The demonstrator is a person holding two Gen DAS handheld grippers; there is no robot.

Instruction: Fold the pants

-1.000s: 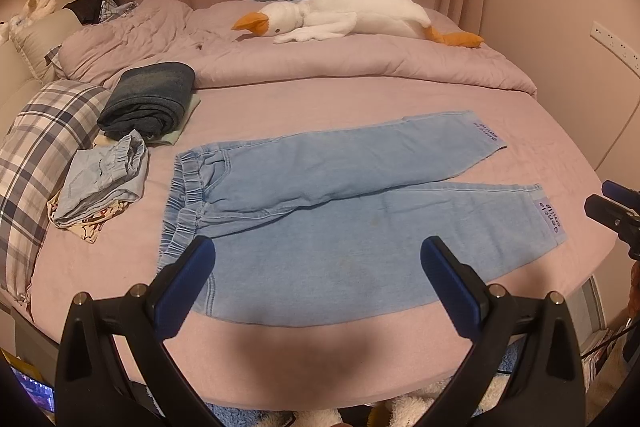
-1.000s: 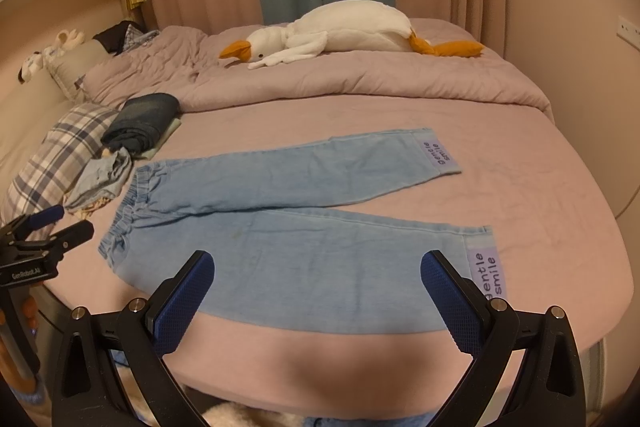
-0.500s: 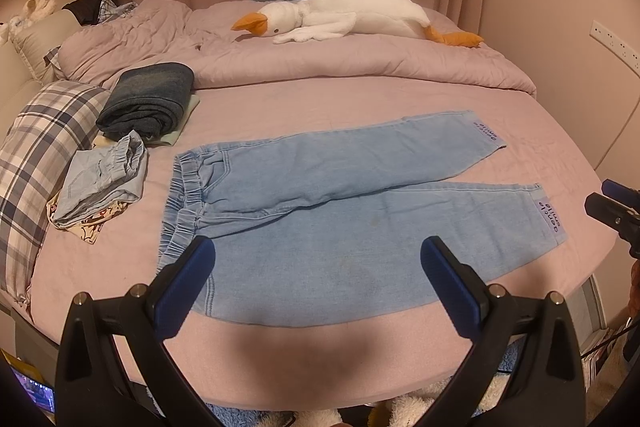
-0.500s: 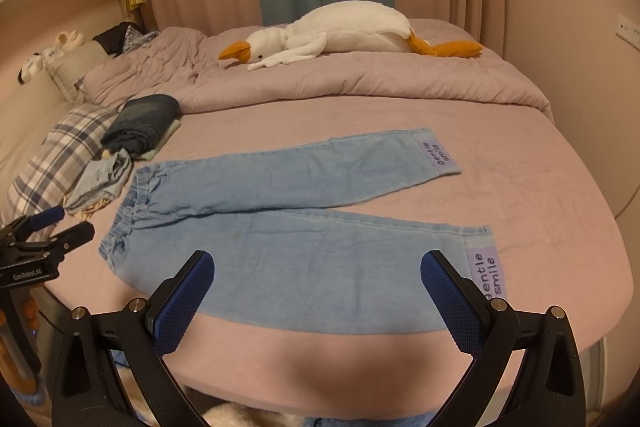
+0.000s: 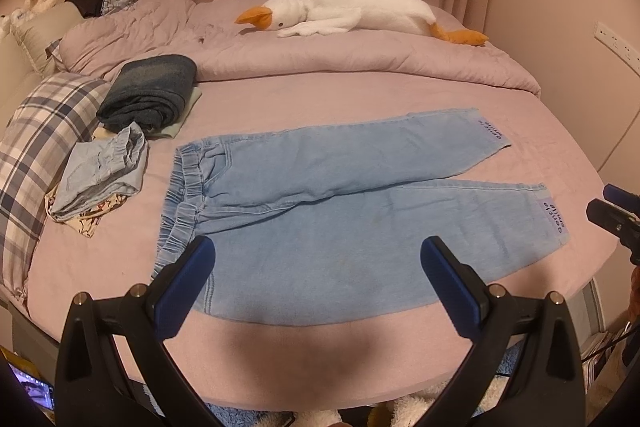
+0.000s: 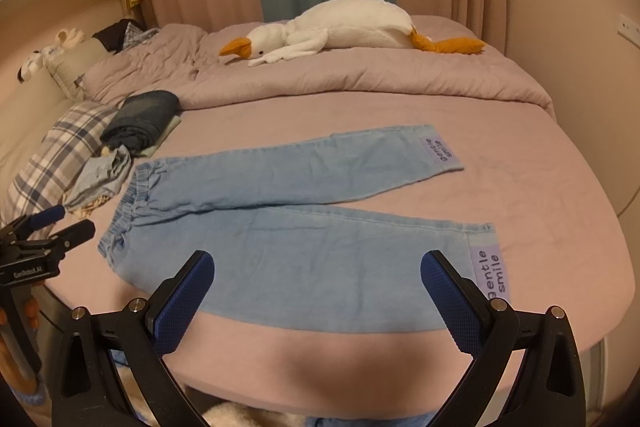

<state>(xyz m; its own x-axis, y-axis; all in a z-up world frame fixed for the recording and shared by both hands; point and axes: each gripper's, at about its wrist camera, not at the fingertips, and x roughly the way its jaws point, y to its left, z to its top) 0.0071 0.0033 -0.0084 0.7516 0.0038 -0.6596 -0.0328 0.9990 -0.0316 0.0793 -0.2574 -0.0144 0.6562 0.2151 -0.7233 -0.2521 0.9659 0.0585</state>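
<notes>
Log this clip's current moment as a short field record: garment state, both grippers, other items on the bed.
garment: light blue pants spread flat on the bed, legs apart, waistband to the left
fold progress: none visible
left gripper: open, above the near pant leg, holding nothing
right gripper: open, holding nothing
label: "gentle smile" patch at each hem
other items: goose plush on the duvet; dark folded jeans; small clothes pile; plaid pillow

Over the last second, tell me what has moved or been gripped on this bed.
Nothing visibly changed. The light blue pants lie spread flat on the bed as before, both legs apart. The left gripper and right gripper hover open above the near edge, holding nothing. The folded clothes and the goose plush kept their places.
</notes>
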